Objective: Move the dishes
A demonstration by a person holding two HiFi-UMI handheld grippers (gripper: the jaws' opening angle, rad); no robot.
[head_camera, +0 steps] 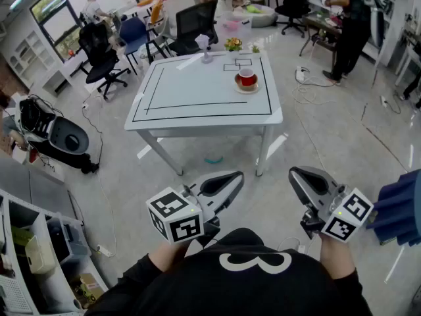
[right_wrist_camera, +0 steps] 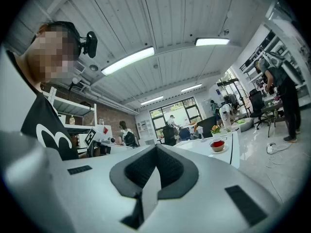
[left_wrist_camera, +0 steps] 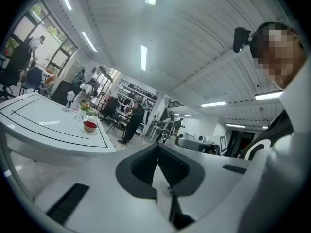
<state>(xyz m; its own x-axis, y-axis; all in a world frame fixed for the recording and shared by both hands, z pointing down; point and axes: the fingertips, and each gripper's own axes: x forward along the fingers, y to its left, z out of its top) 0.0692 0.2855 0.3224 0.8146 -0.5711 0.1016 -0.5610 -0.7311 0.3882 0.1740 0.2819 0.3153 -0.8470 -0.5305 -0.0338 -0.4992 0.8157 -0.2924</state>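
The left gripper (head_camera: 231,179) has its jaws pressed together, the dark ribbed pads meeting in a closed seam with nothing between them, as the left gripper view (left_wrist_camera: 158,148) shows. The right gripper (head_camera: 297,174) is the same: in the right gripper view (right_wrist_camera: 156,148) its jaws are pressed together on nothing. Both are held in the air close to the person's body, over the floor and well apart from the white worktop (head_camera: 191,94).

The red cup (head_camera: 247,78) stands on a saucer (head_camera: 247,88) near the worktop's far right corner, just inside the black outline marked on the surface. Potted flowers (head_camera: 233,44) sit at the far edge.

The hands are mostly hidden behind the marker cubes and the torso. Whether the cup holds anything cannot be made out. A blue object (head_camera: 401,209) is cut off at the right edge.
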